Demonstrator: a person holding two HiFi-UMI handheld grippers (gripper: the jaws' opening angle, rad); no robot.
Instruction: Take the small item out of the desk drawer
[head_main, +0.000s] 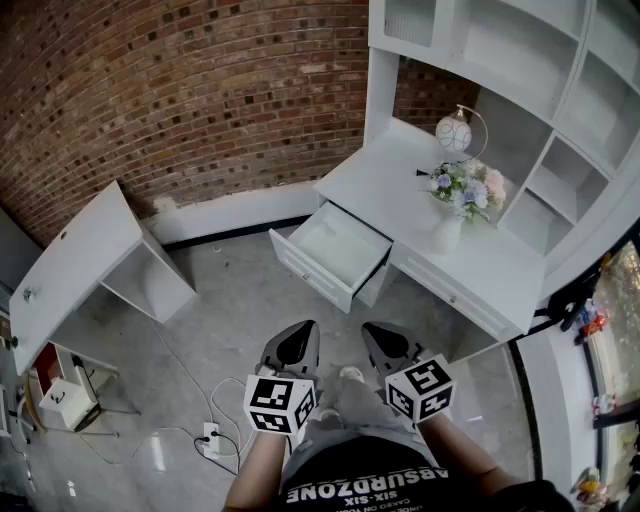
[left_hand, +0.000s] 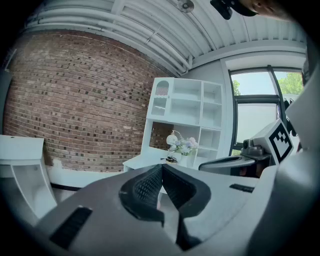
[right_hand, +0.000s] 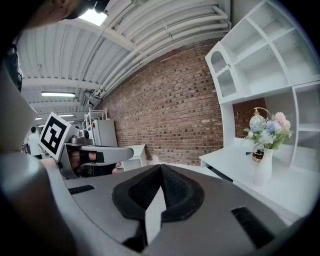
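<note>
**Both tools shut and empty, short of the open drawer**

From the head view, the brick wall (head_main: 200, 100) fills the picture from 9 to 12 o'clock. A white shelf unit (head_main: 520, 60) rises at 1 to 2 o'clock, and the white worktop (head_main: 400, 190) runs below it. A second white desk (head_main: 75, 265) stands well apart at 9 o'clock, on the grey floor (head_main: 240, 320).

The drawer (head_main: 340, 243) is pulled out of the worktop's front, at 12 o'clock from the tools. Its pale inside is too far off for us to pick out the small item.

At 6 o'clock we read "ABSURDZONE" on the black shirt (head_main: 365, 485), upside down to the camera, with "SIX-SIX" under it. A further line of print there is cut off.

The left tool (head_main: 295, 345) and the right tool (head_main: 385, 340) hover side by side over the floor, near the drawer but not touching it. Each carries a cube with black-and-white square markers. In each gripper view the ribbed pads meet at the tips, with nothing between them.

On the worktop at 2 o'clock stands a white vase (head_main: 447, 235) of pastel flowers. A globe lamp (head_main: 453, 131) is just behind it. A power strip (head_main: 211, 437) lies on the floor at 8 o'clock.
</note>
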